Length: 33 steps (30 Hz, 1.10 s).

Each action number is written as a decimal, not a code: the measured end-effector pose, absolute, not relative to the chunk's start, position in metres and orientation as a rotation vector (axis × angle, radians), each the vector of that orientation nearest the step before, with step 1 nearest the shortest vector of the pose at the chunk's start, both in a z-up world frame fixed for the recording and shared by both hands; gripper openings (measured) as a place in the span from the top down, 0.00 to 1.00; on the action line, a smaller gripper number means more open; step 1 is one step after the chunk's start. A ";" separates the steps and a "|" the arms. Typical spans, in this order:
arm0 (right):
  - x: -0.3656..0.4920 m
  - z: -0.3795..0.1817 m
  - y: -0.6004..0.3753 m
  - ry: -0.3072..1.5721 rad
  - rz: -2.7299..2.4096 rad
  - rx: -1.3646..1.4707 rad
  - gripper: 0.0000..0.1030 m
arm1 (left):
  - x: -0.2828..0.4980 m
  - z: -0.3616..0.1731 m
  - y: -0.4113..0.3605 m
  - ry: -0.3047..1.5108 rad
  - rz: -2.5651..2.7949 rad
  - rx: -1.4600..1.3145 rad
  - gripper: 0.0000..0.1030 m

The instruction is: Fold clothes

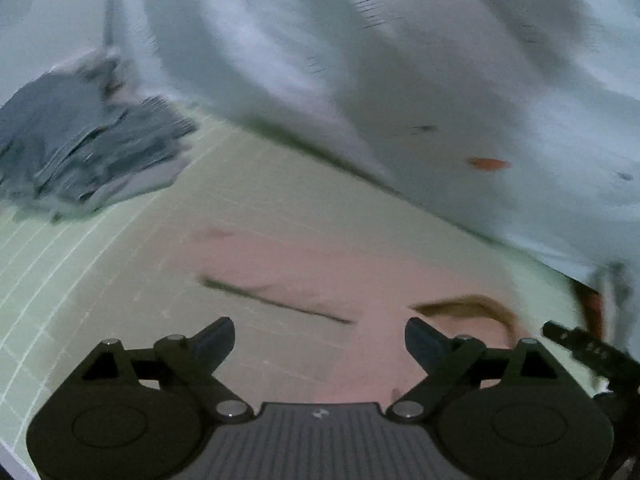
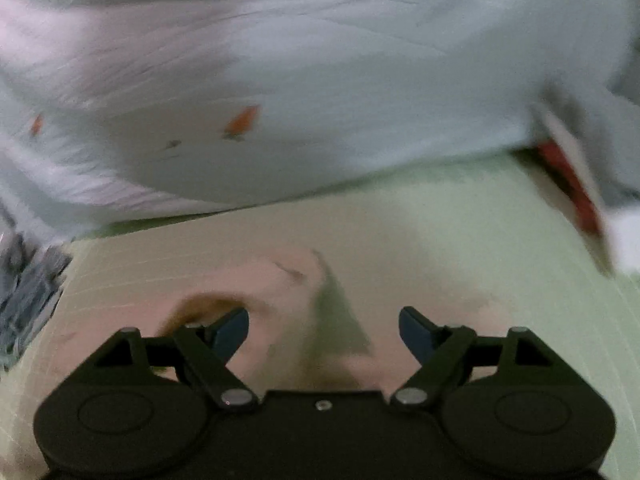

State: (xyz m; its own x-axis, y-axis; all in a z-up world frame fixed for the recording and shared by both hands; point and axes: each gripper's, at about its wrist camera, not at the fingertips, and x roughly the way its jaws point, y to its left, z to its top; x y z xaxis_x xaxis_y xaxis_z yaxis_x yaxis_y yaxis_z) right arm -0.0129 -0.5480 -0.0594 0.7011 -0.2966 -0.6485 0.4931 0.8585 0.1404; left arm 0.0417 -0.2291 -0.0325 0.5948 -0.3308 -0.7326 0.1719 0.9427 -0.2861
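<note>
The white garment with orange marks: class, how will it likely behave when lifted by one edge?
The white garment looks floppy: it lies in soft folds, so it should drape and sag. It seems thin, so probably light. On the smooth green mat it may slide when pushed.

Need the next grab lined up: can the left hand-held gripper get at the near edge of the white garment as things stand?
Probably yes. The left hand-held gripper is open and empty, and only bare green mat lies between it and the white garment edge ahead.

white garment (image 1: 400, 80), orange specks | grey cloth (image 1: 88, 148) | green gridded mat (image 1: 280, 208)
</note>
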 end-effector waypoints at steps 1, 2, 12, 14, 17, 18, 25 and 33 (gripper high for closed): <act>0.004 -0.059 -0.542 0.666 -0.427 0.282 0.19 | 0.051 -0.033 -0.223 0.899 -0.284 -0.201 0.11; 0.020 -0.062 -0.536 0.690 -0.413 0.233 0.19 | 0.060 -0.035 -0.217 0.906 -0.278 -0.205 0.11; 0.127 -0.104 -0.490 0.877 -0.211 -0.314 0.96 | 0.106 -0.057 -0.222 0.974 -0.272 -0.195 0.11; 0.109 -0.077 -0.505 0.763 -0.282 -0.190 0.97 | 0.109 -0.061 -0.227 0.978 -0.271 -0.188 0.11; 0.057 -0.029 -0.544 0.561 -0.487 0.003 0.97 | 0.112 -0.065 -0.232 0.975 -0.275 -0.190 0.11; 0.034 -0.014 -0.560 0.506 -0.574 0.051 0.97 | 0.114 -0.067 -0.235 0.977 -0.277 -0.187 0.11; -0.085 -0.075 -0.694 0.770 -1.096 0.364 0.80 | 0.129 -0.088 -0.279 1.053 -0.339 -0.163 0.11; -0.092 -0.106 -0.692 0.767 -0.990 0.553 0.19 | 0.136 -0.107 -0.349 1.147 -0.540 -0.101 0.11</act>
State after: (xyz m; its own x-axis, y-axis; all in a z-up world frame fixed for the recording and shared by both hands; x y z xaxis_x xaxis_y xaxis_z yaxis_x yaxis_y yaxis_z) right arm -0.0917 -0.6922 -0.1057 0.3309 -0.5278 -0.7822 0.8895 0.4512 0.0719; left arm 0.1357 -0.3489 -0.1067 0.2988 -0.4560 -0.8383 0.3551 0.8685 -0.3459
